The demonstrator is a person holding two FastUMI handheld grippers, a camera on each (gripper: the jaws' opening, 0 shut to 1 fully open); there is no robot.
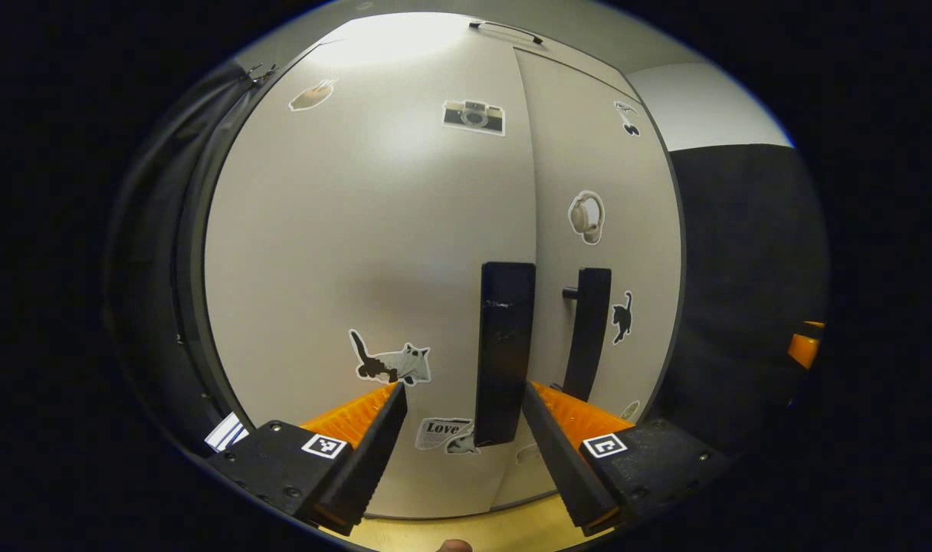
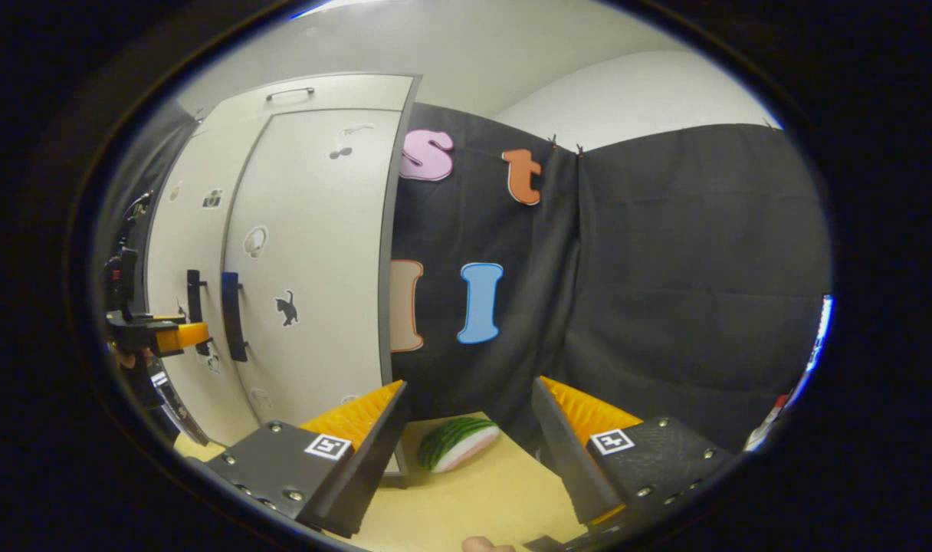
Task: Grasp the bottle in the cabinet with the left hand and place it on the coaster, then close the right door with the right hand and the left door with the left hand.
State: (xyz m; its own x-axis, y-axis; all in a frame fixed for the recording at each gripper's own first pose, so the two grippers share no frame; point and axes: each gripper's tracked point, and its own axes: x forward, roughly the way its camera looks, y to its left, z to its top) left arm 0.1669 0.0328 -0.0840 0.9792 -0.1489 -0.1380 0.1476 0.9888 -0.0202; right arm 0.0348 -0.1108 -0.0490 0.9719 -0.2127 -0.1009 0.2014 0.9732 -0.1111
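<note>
Facing the cabinet head-on, the left gripper hovers close to the doors with its fingers spread apart, clamping nothing. In the left gripper view the black handle of the left door stands upright in the gap between the fingers, near the lower middle of the frame; whether a finger touches it cannot be told. The right door's handle sits just to the right of it, beside a black cat sticker.

Both doors look shut: the left door fills the left and centre of that view, the right door runs down the right side, and only a thin seam parts them. Stickers dot the pale panels, among them a camera near the top and a grey cat low on the left door. With the doors closed, the cabinet's inside is hidden.

The right gripper hangs well away from the cabinet, its fingers also spread wide and empty, aimed at the dark cloth wall. Below it lies the yellow tabletop, and a watermelon slice toy rests there near the cabinet's corner. At the left edge of the right gripper view the left gripper shows in front of the door handles.

The bottle and coaster cannot be located.
</note>
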